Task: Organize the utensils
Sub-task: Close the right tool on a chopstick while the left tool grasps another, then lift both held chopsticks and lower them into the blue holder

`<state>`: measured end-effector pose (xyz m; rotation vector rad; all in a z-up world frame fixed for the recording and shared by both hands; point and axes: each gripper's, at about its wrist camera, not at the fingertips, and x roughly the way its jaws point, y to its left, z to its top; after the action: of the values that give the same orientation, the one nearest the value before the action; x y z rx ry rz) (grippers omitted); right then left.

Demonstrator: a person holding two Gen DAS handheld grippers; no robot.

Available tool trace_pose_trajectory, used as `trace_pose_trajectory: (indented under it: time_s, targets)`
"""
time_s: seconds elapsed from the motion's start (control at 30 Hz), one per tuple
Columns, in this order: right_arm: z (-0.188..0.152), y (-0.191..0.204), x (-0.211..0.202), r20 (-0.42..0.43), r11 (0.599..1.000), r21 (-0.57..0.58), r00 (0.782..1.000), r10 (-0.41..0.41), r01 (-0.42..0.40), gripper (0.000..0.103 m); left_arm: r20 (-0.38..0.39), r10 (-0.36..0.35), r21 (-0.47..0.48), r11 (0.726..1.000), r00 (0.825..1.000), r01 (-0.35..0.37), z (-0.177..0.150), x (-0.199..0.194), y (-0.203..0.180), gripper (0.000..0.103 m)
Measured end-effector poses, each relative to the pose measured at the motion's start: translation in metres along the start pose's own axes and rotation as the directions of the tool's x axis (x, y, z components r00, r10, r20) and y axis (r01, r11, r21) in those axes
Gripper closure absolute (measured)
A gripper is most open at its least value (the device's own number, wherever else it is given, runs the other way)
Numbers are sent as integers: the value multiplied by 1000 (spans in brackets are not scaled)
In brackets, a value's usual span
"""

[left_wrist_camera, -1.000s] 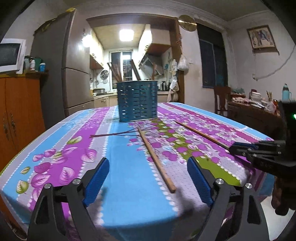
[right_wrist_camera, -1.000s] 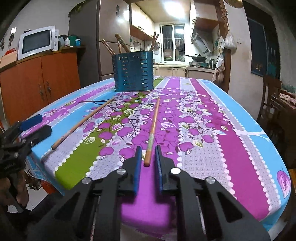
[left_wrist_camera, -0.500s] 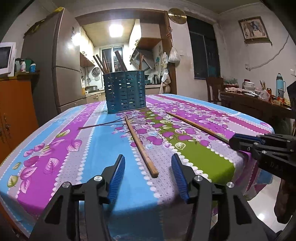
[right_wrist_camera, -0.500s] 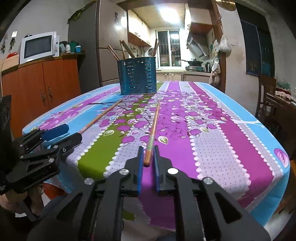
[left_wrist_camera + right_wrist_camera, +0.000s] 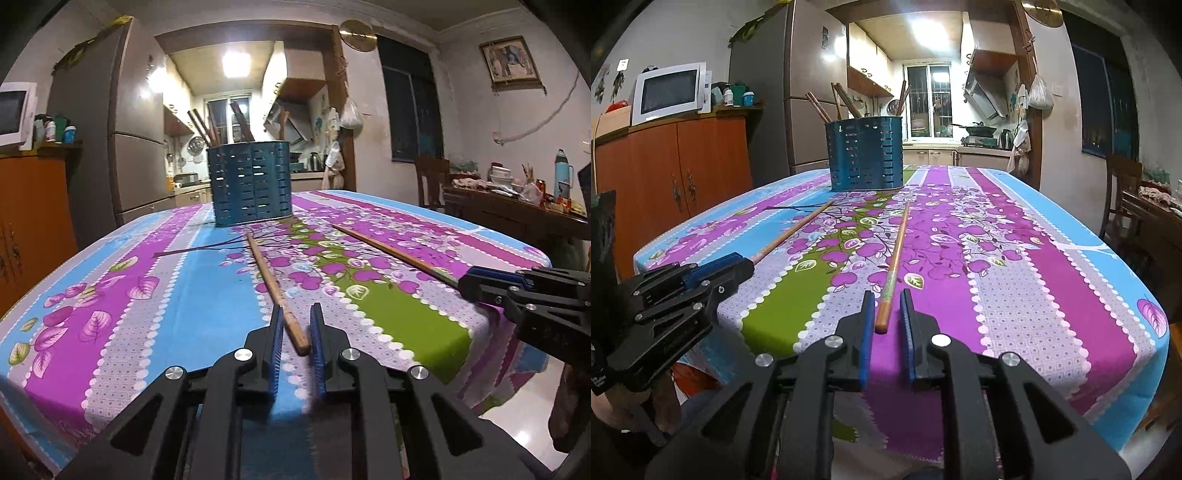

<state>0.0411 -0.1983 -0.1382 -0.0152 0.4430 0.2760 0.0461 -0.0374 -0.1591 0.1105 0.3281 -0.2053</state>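
Two long wooden chopsticks lie on the flowered tablecloth. The left chopstick [image 5: 273,284] has its near end between the blue pads of my left gripper [image 5: 295,325], whose jaws are narrowed around it. The right chopstick [image 5: 894,266] has its near end between the pads of my right gripper [image 5: 886,310], also closed in around it. A blue slotted utensil holder [image 5: 253,184] stands at the far end of the table with several wooden utensils in it; it also shows in the right wrist view [image 5: 866,155]. Each gripper appears in the other's view: the right gripper [image 5: 476,282] and the left gripper [image 5: 735,264].
The table's [image 5: 1071,295] near edge is right under both grippers. An orange cabinet [image 5: 676,166] with a microwave [image 5: 668,92] stands to the left, a fridge [image 5: 125,147] behind it. A chair [image 5: 430,181] and a cluttered side table [image 5: 517,206] stand on the right.
My left gripper has moved forward and its jaws have narrowed from wide open to close around the near end of the left chopstick. My right gripper stays around the right chopstick's end.
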Motion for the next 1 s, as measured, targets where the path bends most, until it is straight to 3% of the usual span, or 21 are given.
trace_pose_trajectory:
  time_s: [0.4,0.5,0.7,1.0]
  targets:
    - [0,2,-1,-2,1000,-14,1000,-7,7,90,23,19,-2,1000,1000,-19,-6,-4,1,87]
    - [-1,2,-1,5,1000,-2,1000,-11,11,95,11,21,11,1000,1000,-21,-3,-5,0,95]
    - [-2,2,-4,25,1000,5,1000,-11,11,97,13,21,24,999,1000,-21,-2,-11,1,95]
    - [36,6,-41,125,999,-48,992,-17,23,98,128,24,25,999,992,-28,40,-49,10,95]
